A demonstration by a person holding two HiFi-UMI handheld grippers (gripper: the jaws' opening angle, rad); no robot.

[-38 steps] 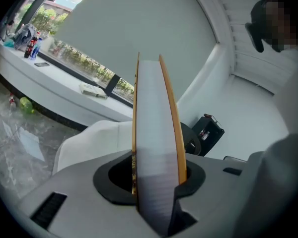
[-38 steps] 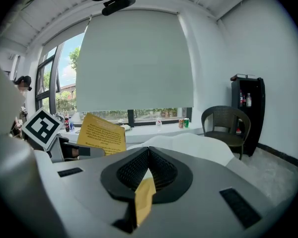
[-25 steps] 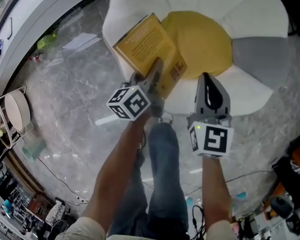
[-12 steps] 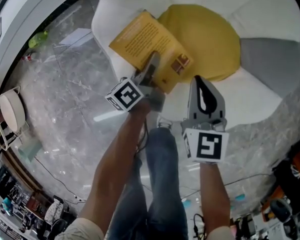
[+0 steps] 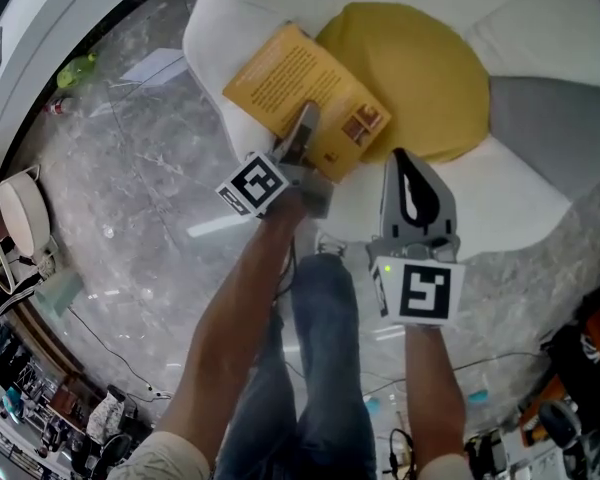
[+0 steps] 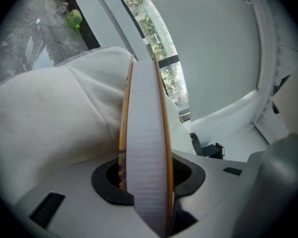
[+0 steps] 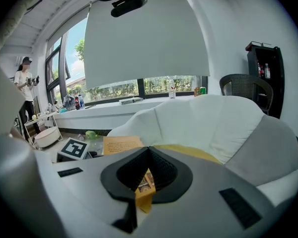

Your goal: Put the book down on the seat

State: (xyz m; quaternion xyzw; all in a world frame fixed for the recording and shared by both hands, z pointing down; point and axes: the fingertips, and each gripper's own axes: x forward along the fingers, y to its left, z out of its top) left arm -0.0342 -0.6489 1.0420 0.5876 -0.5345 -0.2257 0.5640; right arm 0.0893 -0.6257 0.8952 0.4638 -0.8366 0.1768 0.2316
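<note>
An orange-yellow book [image 5: 300, 93] hangs tilted over the left part of the seat [image 5: 540, 28], a white petal-shaped chair with a round yellow cushion [image 5: 420, 78]. My left gripper [image 5: 305, 128] is shut on the book's near edge. In the left gripper view the white page block [image 6: 146, 148] stands upright between the jaws, with a white petal [image 6: 49, 118] behind it. My right gripper [image 5: 408, 163] is shut and empty, to the right of the book over the seat's front petal. From the right gripper view the book [image 7: 121, 144] lies just ahead to the left.
The person's jeans-clad legs [image 5: 320, 368] stand on a marble floor in front of the seat. A white round stand [image 5: 25, 218], a green object [image 5: 80, 68] and a paper sheet [image 5: 155, 66] lie to the left. A dark wicker chair [image 7: 246, 90] and another person [image 7: 26, 81] are farther off.
The left gripper has carried the book slightly up and further over the seat. The right gripper has stayed shut beside it, shifting only a little.
</note>
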